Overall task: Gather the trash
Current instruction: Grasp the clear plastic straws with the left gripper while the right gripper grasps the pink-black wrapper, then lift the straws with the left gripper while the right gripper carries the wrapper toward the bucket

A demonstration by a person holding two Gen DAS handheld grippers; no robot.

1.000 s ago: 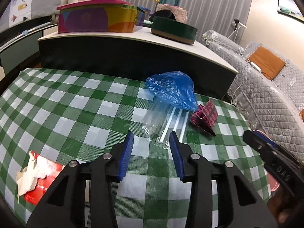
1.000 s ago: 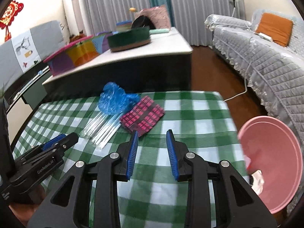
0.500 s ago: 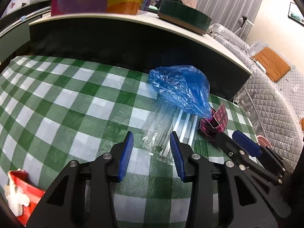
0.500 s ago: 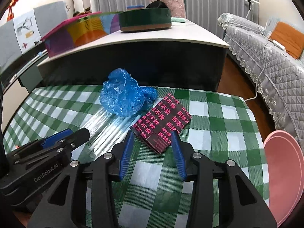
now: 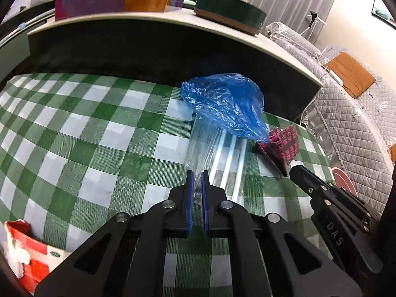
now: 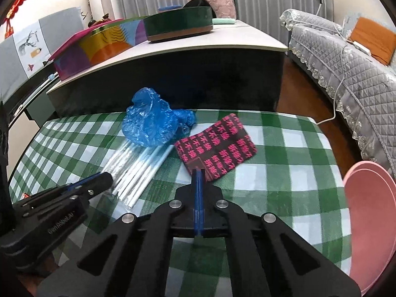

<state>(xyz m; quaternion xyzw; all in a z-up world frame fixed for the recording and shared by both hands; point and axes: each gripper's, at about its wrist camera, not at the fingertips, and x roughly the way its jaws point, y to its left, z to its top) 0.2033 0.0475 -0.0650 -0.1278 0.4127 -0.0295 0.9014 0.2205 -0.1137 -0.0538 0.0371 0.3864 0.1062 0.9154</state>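
A clear plastic sleeve of white straws [image 5: 217,148] lies on the green checked tablecloth [image 5: 99,136], its far end under a crumpled blue plastic bag [image 5: 222,106]. My left gripper [image 5: 196,175] is shut on the sleeve's near end. A black wrapper with pink print [image 6: 217,146] lies to the right of the straws [image 6: 138,170] and the blue bag [image 6: 153,123]. My right gripper [image 6: 198,173] is shut on the wrapper's near corner. The wrapper also shows in the left wrist view [image 5: 282,146].
A red carton with white tissue [image 5: 24,255] lies at the table's near left corner. A pink basin [image 6: 366,217] stands off the right edge. A dark counter [image 6: 173,69] with boxes rises behind the table. A grey sofa [image 6: 346,49] is at right.
Both grippers moved forward and closed: the left onto the straw sleeve's near end, the right onto the pink-print wrapper's corner. Both were open before.
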